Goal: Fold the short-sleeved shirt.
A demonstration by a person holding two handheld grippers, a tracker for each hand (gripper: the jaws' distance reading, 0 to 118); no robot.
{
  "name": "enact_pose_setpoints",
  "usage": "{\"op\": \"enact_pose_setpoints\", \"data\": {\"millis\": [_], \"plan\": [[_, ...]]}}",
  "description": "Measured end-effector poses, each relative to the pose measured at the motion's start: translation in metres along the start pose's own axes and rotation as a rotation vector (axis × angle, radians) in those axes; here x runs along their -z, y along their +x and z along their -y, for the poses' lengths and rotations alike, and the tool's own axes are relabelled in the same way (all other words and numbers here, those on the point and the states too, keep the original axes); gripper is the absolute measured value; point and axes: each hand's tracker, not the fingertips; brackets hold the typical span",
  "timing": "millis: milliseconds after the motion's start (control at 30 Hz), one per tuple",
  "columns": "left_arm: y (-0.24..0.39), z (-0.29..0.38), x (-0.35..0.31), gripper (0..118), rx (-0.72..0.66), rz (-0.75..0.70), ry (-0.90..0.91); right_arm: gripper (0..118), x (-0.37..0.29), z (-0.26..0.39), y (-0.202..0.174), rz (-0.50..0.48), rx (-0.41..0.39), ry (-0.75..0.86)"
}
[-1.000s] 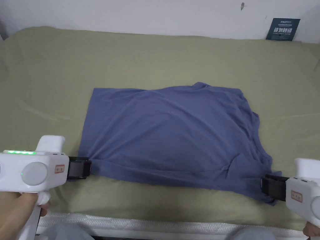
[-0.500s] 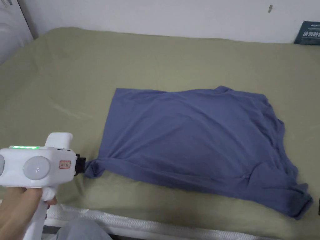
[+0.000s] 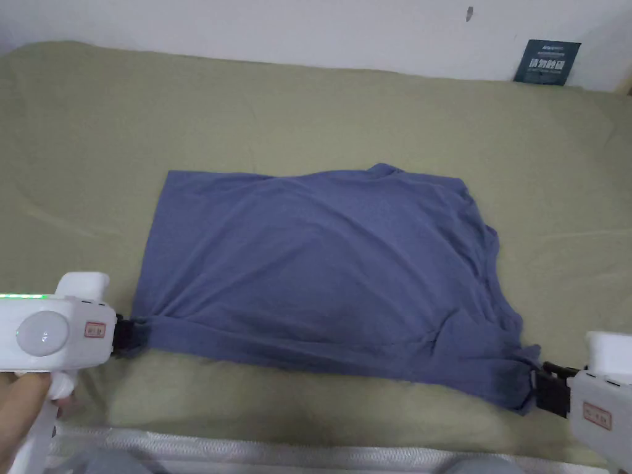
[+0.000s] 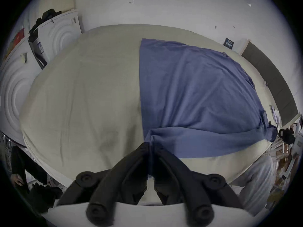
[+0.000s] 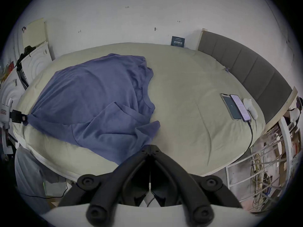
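- A blue short-sleeved shirt (image 3: 321, 271) lies spread across an olive-green bed sheet (image 3: 308, 105), its long axis running left to right, with the hem end toward the left and the sleeve-and-collar end toward the right.
- The left gripper (image 3: 133, 335) sits at the near-left corner of the shirt, jaws pressed together on a bunched point of the hem; its own view shows the fabric gathered to a peak right at the closed jaw tips (image 4: 150, 146).
- The right gripper (image 3: 536, 384) is at the near-right corner, jaws drawn together on cloth beside the near sleeve (image 5: 124, 116); in the right gripper view the blue cloth runs into the meeting jaw tips.
- The near edge, stretched between the two grips, forms a rolled ridge, a sign of thin, limp knit that will sag and drape the instant tension drops.
- By the look of it the garment is light and far from fragile, yet it creases readily: wrinkles fan out from both pinched corners and crowd the sleeve side.
- Corners and hem edges seem the best holds, since a pinch mid-panel would only drag a tent of cloth and skew the fold.
- Keeping the two grips level and evenly taut looks essential if the near edge is to land square on the far one.
- Two phones (image 5: 234, 108) lie on the sheet well apart from the shirt, beyond its right end.
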Motion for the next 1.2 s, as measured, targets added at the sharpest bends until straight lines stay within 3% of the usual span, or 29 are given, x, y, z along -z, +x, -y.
{"op": "enact_pose_setpoints", "data": {"millis": [33, 67, 100, 133, 200, 233, 267, 333, 367, 433, 533, 700, 933, 1200], "plan": [[0.001, 0.001, -0.001, 6, 0.006, -0.009, 0.011, 90, 0.005, -0.001, 0.001, -0.022, 0.0, -0.019], [0.0, 0.001, -0.001, 6, 0.005, -0.008, 0.008, 114, 0.012, -0.001, 0.001, -0.042, -0.009, -0.06], [-0.002, 0.001, -0.001, 6, 0.004, -0.005, 0.006, 115, 0.019, 0.001, -0.002, -0.05, 0.042, 0.011], [-0.002, 0.0, -0.004, 6, -0.002, -0.004, 0.008, 108, 0.032, 0.003, -0.006, -0.031, -0.008, -0.051], [-0.004, -0.001, -0.005, 6, -0.014, -0.001, 0.01, 103, 0.059, 0.007, -0.007, -0.014, -0.036, -0.125], [-0.005, -0.001, -0.005, 6, -0.018, 0.0, 0.012, 90, 0.046, 0.01, -0.013, 0.001, -0.032, -0.132], [-0.005, -0.002, -0.005, 6, -0.021, -0.001, 0.015, 68, 0.049, 0.013, -0.013, 0.012, -0.038, -0.154], [-0.006, -0.003, -0.006, 6, -0.021, -0.006, 0.023, 11, 0.053, 0.019, -0.009, -0.026, 0.0, -0.181], [-0.006, -0.004, -0.008, 6, -0.023, -0.004, 0.027, 4, 0.051, 0.018, -0.007, -0.053, 0.03, -0.174], [-0.005, -0.006, -0.013, 6, -0.016, -0.007, 0.037, 3, 0.039, 0.009, -0.012, 0.0, 0.023, -0.14], [-0.003, -0.023, -0.021, 6, 0.005, -0.02, 0.075, 3, 0.019, -0.014, -0.022, 0.032, -0.084, -0.048], [0.002, -0.064, -0.026, 6, 0.01, -0.017, 0.136, 3, 0.022, -0.081, -0.019, 0.012, -0.062, 0.016], [0.009, -0.125, 0.013, 6, -0.002, -0.046, 0.147, 3, 0.085, -0.17, -0.036, 0.039, -0.099, 0.027], [0.014, -0.171, 0.077, 6, -0.015, -0.101, 0.082, 3, 0.177, -0.22, -0.055, 0.09, -0.209, -0.068]]}}
